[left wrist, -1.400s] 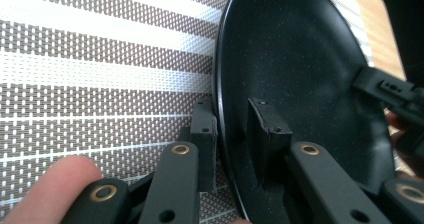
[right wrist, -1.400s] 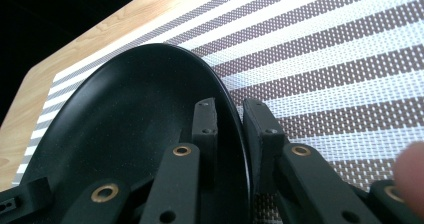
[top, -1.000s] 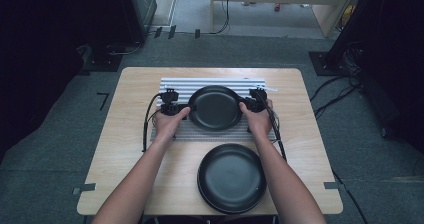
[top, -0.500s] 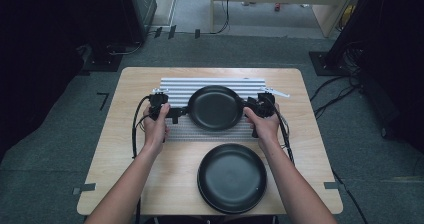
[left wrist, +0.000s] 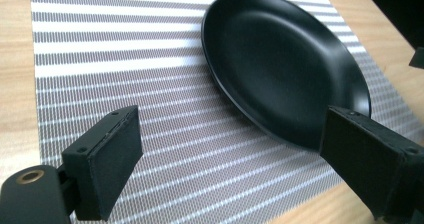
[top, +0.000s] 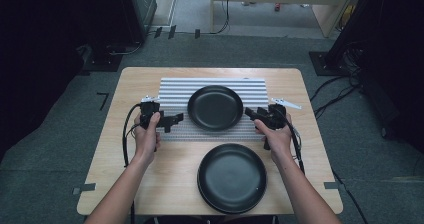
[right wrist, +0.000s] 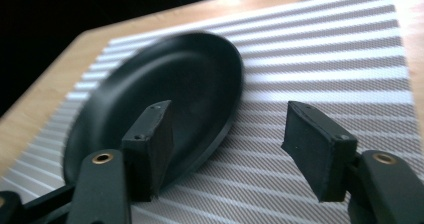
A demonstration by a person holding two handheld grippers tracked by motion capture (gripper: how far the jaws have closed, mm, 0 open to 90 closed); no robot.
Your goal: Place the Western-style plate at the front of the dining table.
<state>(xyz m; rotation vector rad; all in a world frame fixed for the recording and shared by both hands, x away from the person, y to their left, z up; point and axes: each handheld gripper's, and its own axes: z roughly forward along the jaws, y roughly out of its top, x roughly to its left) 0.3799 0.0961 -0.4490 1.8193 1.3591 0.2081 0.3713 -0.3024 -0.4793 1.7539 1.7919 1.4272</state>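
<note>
Your left tool has its jaws spread wide with nothing between them, and it sits just off the left rim of the black plate on the mat, not touching it. In the left gripper view that plate lies beyond the jaws, its near rim passing behind the right-hand pad. Your right tool is likewise parted and empty, close to the same plate's right rim. In the right gripper view one pad overlaps the plate; whether it touches the rim I cannot tell. The plate rests flat on the striped mat, which lies on the wooden counter. A second black plate sits nearer you than the mat, well clear of both tools.
</note>
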